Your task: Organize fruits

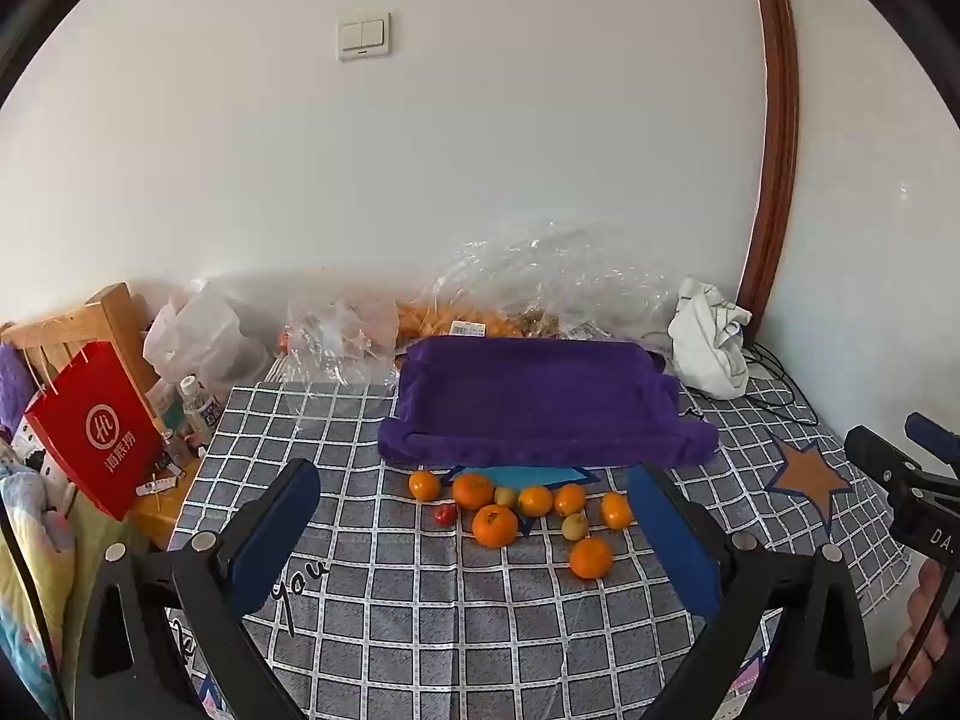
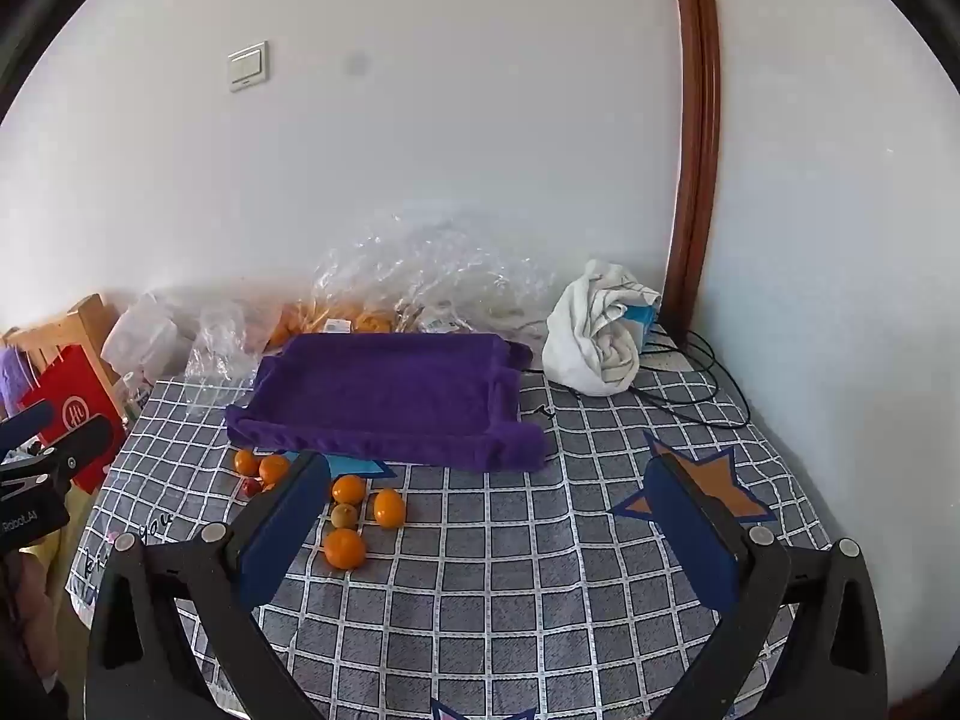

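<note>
Checked grey cloth (image 1: pixel 456 612) with orange star prints covers the worktop. Plush purple tray (image 1: pixel 534 408), rectangular with soft raised walls, sits mid-worktop with nothing in it. Crinkled clear plastic bags (image 1: pixel 540 276) lie behind it against the wall. Round oranges (image 1: pixel 494 525), with a few small greenish and red fruits, cluster just in front of the tray. Left gripper (image 1: pixel 474 531) has its fingers spread wide, the fruits beyond them; right gripper (image 2: pixel 489 525) has its fingers spread too, over bare cloth, with the fruits beside its left finger.

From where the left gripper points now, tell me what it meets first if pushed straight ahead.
Most likely the cluster of oranges on the checkered cloth. They lie between the open left gripper and the purple tray; depth is hard to judge.
</note>
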### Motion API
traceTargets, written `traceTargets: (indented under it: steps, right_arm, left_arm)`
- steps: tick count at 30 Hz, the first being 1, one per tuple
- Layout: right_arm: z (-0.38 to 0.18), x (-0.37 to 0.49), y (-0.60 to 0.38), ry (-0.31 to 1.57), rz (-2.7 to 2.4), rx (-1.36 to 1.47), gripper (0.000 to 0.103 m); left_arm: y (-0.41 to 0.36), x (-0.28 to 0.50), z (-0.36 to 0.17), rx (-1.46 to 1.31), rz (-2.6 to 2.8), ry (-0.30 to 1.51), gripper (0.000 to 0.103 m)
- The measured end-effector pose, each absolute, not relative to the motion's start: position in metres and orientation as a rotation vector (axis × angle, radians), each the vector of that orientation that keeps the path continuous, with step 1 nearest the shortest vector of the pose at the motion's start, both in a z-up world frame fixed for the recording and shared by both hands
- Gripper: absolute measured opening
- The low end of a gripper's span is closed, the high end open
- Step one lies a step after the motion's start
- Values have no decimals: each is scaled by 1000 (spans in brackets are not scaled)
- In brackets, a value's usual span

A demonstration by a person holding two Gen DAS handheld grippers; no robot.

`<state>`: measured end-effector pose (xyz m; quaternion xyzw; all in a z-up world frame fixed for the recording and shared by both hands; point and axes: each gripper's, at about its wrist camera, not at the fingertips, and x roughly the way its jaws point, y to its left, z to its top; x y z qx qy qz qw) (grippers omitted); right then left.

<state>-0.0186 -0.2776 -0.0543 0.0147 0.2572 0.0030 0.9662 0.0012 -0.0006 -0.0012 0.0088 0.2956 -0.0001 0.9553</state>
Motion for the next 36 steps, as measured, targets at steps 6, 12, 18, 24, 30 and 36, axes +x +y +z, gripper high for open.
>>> traceTargets:
  steps: [6,12,18,24,30,36]
  right_arm:
    - [-54,-22,-277,531,-14,32,103]
    - [-55,-19,-276,533,7,18,103]
    - [-54,-22,-276,535,8,21,103]
    - [-54,-22,-277,535,8,26,103]
    - [-54,-24,-275,533,6,21,103]
    - [-55,-24,-274,533,4,13,103]
  left_arm:
    - [-5,4,-3,16,-2,617,103]
    - [-2,-1,-4,4,-7,610,103]
    - [-1,0,-3,8,-4,615,103]
    - [1,-1,-4,0,-3,607,103]
    - [2,-3,-4,-6,-2,605,103]
    - [3,-3,-3,-6,-9,605,103]
